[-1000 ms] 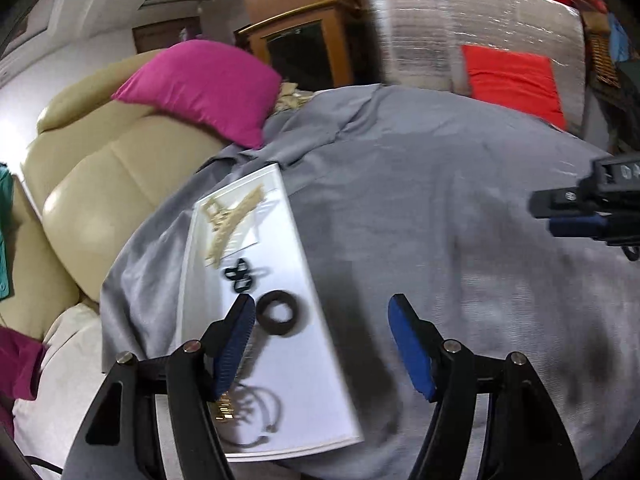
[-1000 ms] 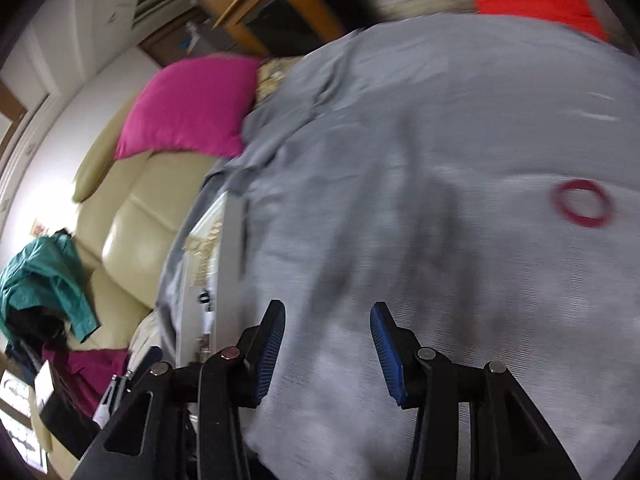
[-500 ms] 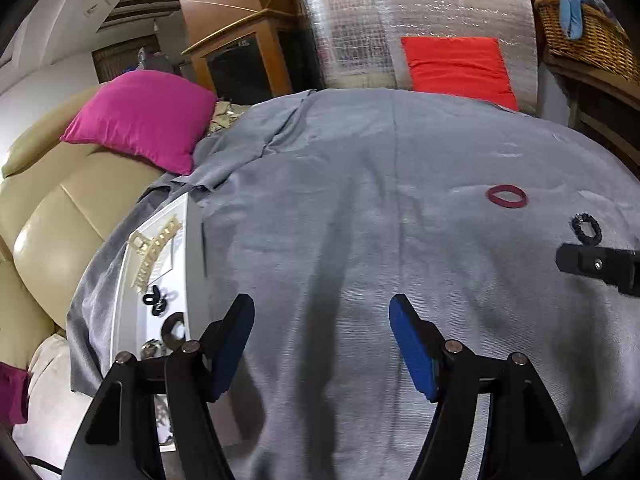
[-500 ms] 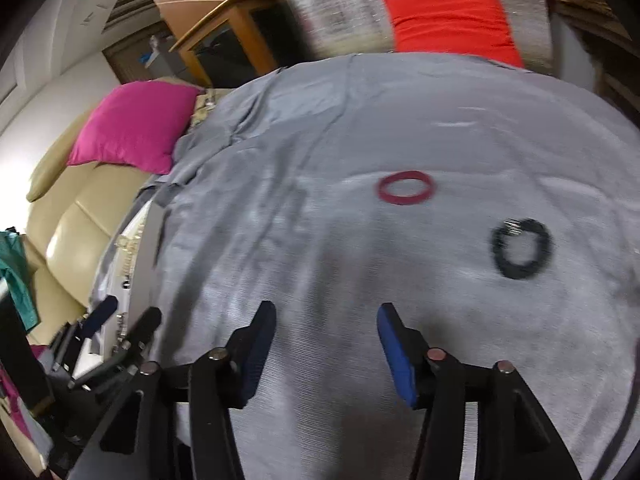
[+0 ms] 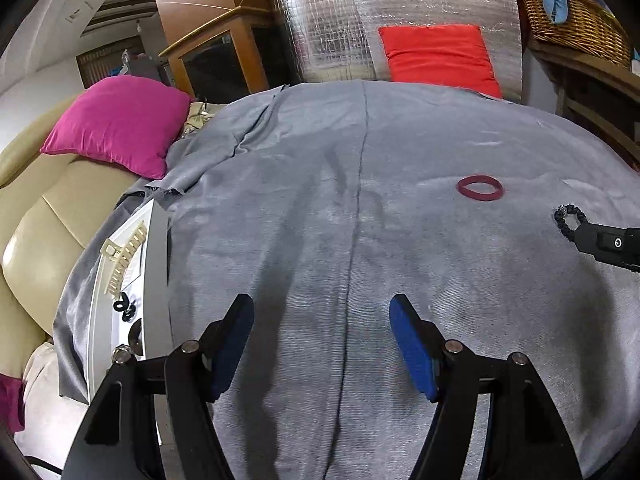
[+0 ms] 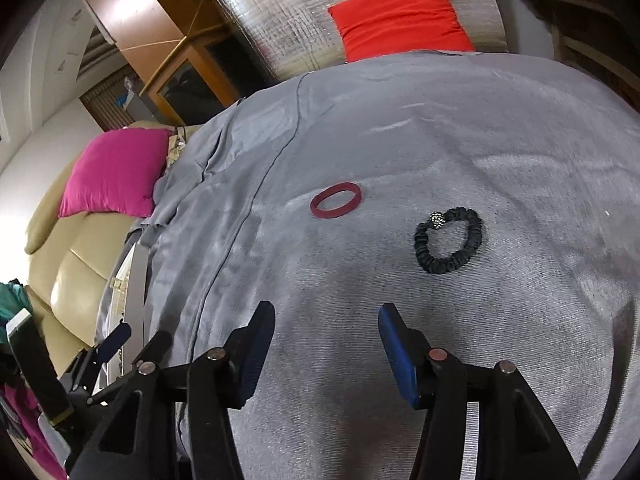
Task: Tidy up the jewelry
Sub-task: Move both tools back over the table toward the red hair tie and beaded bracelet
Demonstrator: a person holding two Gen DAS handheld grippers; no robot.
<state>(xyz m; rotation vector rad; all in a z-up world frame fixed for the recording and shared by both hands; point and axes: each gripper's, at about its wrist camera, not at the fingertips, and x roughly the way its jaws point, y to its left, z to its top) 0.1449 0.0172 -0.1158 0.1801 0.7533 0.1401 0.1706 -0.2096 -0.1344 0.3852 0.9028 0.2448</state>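
On grey cloth (image 6: 400,128): 1 red ring (image 6: 337,200) | 1 black scrunchie (image 6: 448,240) | both jaws apart, empty

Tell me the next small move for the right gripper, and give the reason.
Probably ease the right gripper forward and down over the black scrunchie. It lies loose on the grey cloth just ahead of the open, empty jaws, nearer than the red band, while the white tray already holds other pieces.

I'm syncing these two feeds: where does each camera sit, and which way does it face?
Left wrist: on the left claw, angled down across the grey cloth; its open fingers show.
Right wrist: on the right claw, angled down at the black scrunchie; its open fingers show.
Shared: red ring, scrunchie, pink cushion, white tray.
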